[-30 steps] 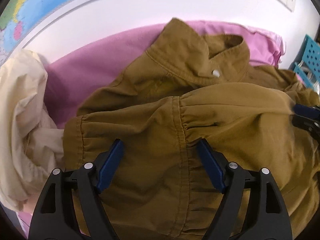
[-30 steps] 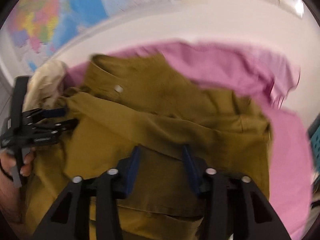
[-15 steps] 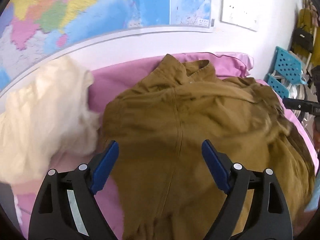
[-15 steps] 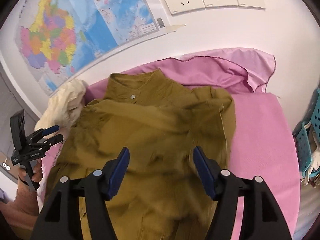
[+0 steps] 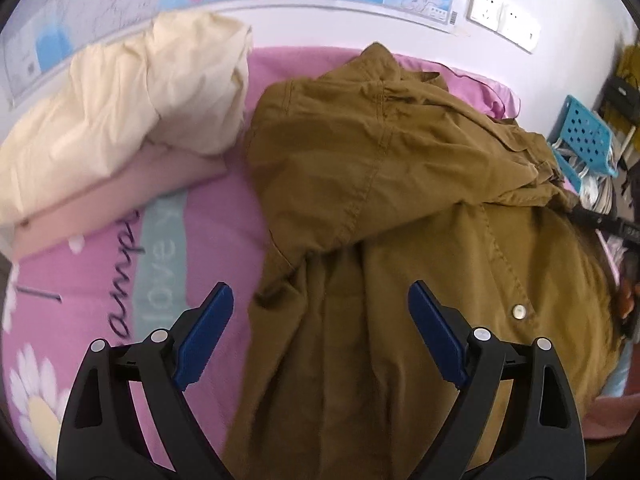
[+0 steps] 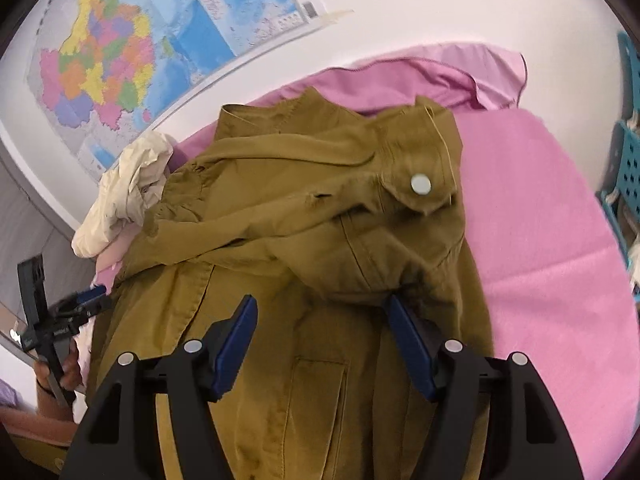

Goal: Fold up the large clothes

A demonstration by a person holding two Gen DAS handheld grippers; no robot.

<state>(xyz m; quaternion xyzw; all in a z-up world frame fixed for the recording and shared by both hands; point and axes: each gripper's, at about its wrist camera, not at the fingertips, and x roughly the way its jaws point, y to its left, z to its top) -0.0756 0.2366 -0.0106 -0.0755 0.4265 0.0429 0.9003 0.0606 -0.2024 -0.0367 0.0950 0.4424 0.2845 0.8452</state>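
L claw [image 5: 320,320] spread wide, blue pads clear of cloth, nothing pinched. It's been opening w/ nothing between the jaws. R claw [image 6: 322,344] also parted, hanging over the jacket's front panel, nothing gripped as far as I can tell; its 3 o'clock pad sits just beside a fold, contact unclear.

Out from there: olive-brown jacket [image 5: 400,200] lies on the pink bedspread [image 5: 120,272], collar up at 12 o'clock toward the wall, one sleeve thrown across the chest w/ cuff and snap button [image 6: 421,184] at approx 1 o'clock in R view. Cream garment [image 5: 120,104] heaped at 10 o'clock, well apart. Wall map [image 6: 120,52] behind.

My read on handling: looks like stout cotton twill, soft but w/ body, prob medium weight, not slippery, not fragile. It'll drape and drag, so one-point lifts will bunch it. I'd pinch at seams: the hem corners at 6 o'clock, one per claw, or shoulder seams. Avoid the snaps; pads could slip on metal.
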